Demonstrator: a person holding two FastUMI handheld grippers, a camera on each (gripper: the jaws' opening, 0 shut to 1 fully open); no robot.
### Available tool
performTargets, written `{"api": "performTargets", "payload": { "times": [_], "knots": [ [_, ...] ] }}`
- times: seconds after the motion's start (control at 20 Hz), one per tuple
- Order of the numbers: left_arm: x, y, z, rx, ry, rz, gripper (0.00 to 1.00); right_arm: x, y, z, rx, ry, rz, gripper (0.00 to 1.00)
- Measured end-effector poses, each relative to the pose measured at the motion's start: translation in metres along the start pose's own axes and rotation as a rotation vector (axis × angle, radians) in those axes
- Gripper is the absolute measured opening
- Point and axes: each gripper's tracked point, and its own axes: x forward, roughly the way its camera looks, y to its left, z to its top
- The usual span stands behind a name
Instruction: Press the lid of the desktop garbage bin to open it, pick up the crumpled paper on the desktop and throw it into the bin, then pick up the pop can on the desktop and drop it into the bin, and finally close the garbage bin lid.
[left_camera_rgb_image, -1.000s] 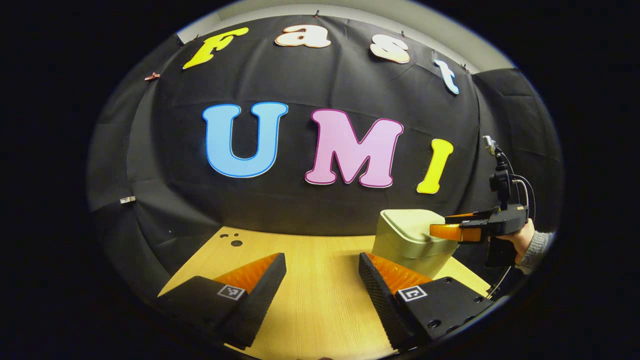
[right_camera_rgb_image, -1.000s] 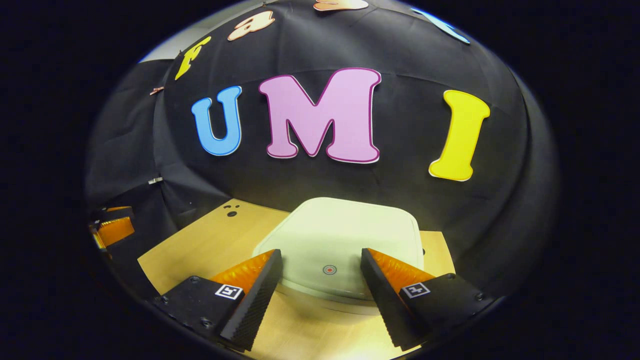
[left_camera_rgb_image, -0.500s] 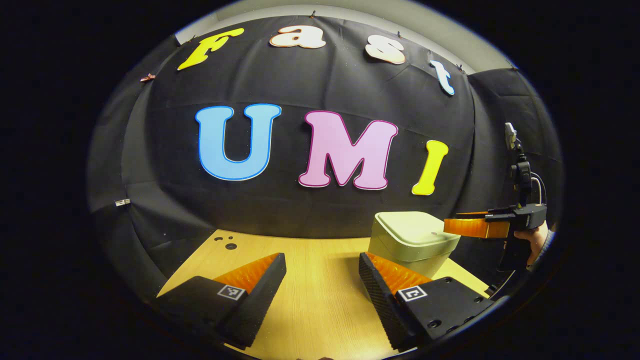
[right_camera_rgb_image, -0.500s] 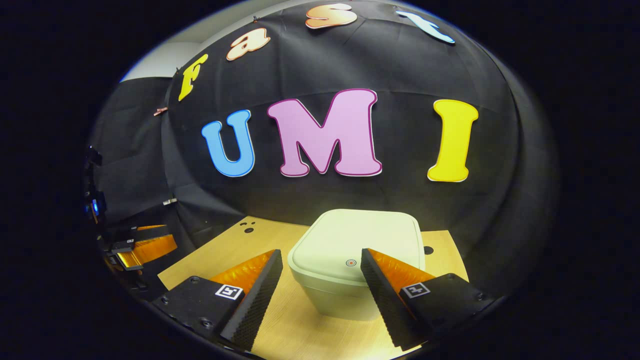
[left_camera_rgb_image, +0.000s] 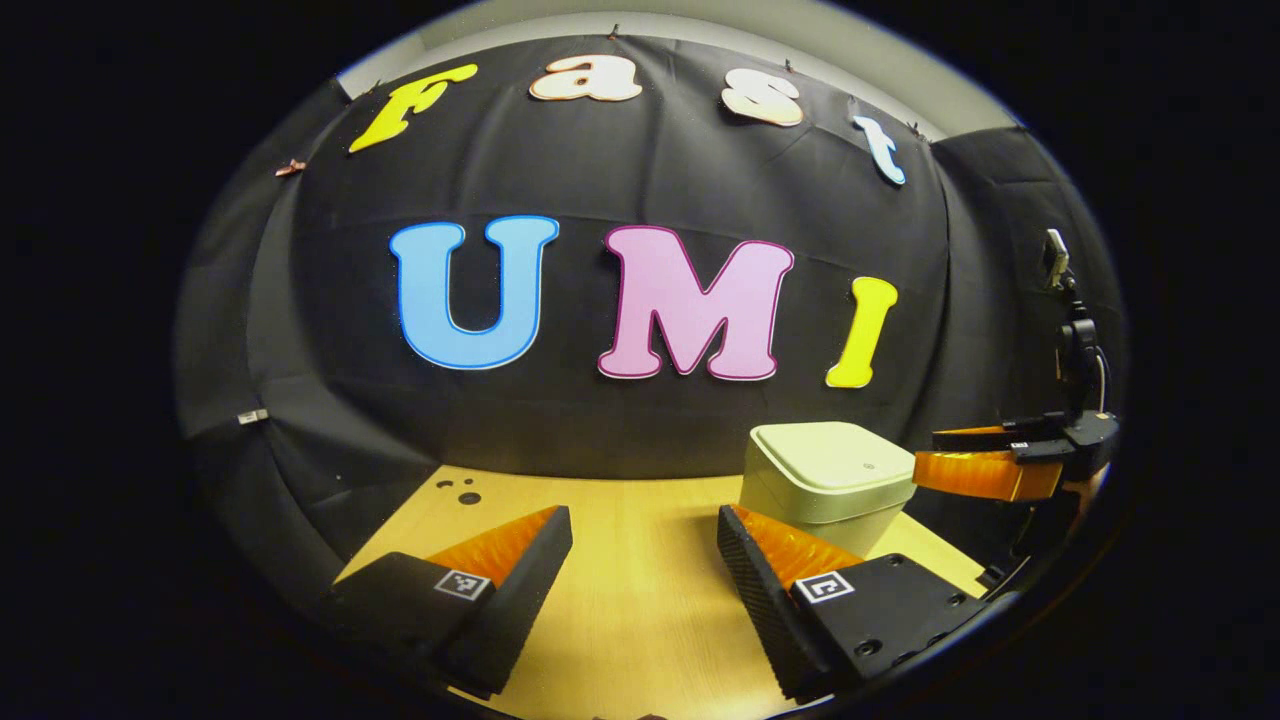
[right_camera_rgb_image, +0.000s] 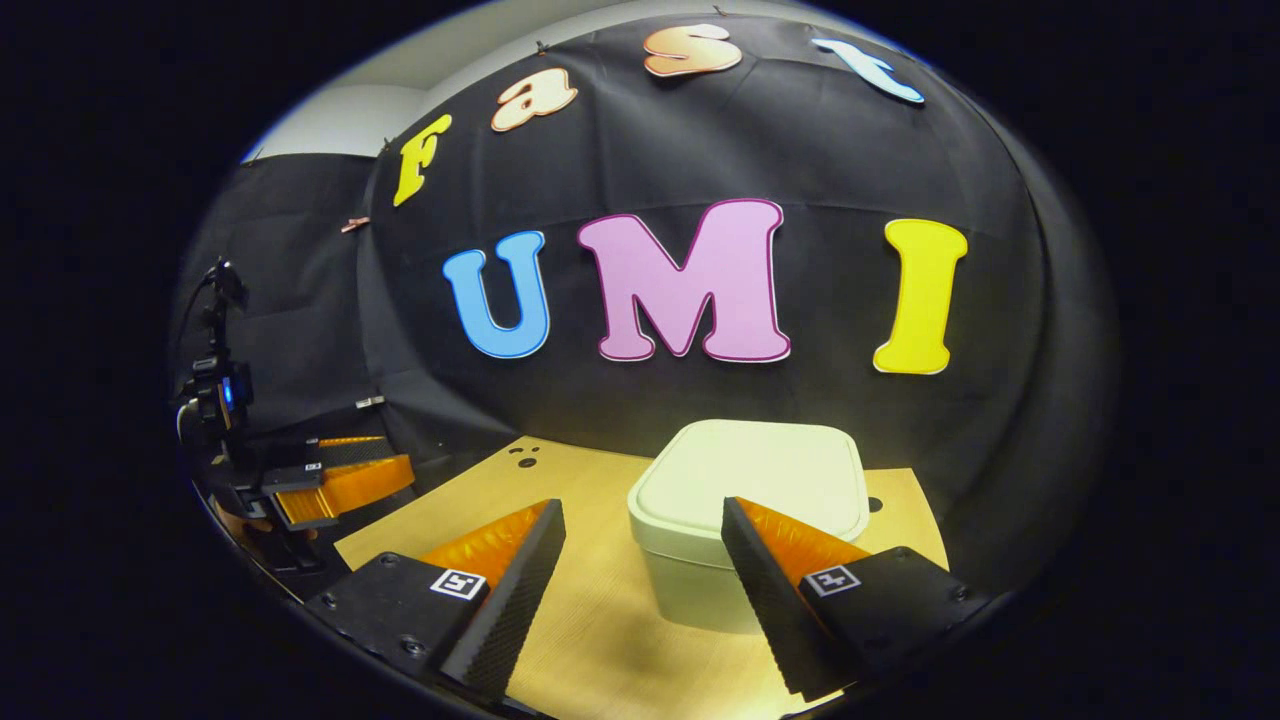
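Backing off now, the right gripper (right_camera_rgb_image: 640, 560) has pulled away from the garbage bin (right_camera_rgb_image: 745, 510), lid down. Left gripper (left_camera_rgb_image: 640, 560) hovers over bare desktop (left_camera_rgb_image: 640, 600), both with fingers spread, empty. By the look of it, the task is finishing.

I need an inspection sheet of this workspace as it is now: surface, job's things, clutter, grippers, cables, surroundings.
Surface: wooden table, small holes at its far edge.
Job's things: garbage bin standing on the table, lid shut.
Clutter: nothing seen.
Grippers: left gripper open, holding nothing; right gripper open, holding nothing, bin just ahead.
Cables: cable above the right gripper.
Surroundings: black cloth wall.
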Motion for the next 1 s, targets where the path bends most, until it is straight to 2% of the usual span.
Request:
{"api": "performTargets", "payload": {
  "times": [0.55,0.75,1.0],
  "knots": [
    [-0.016,0.004,-0.009,0.03,0.014,0.085,0.95,0.009,0.04,-0.012,-0.001,0.03,0.168,0.99],
    [-0.019,0.001,-0.008,0.058,0.008,0.093,0.95,0.014,0.041,-0.024,-0.014,0.051,0.199,0.99],
    [-0.025,-0.006,-0.015,0.024,0.009,0.106,0.95,0.012,0.044,-0.034,-0.018,0.069,0.214,0.99]
  ]
}}
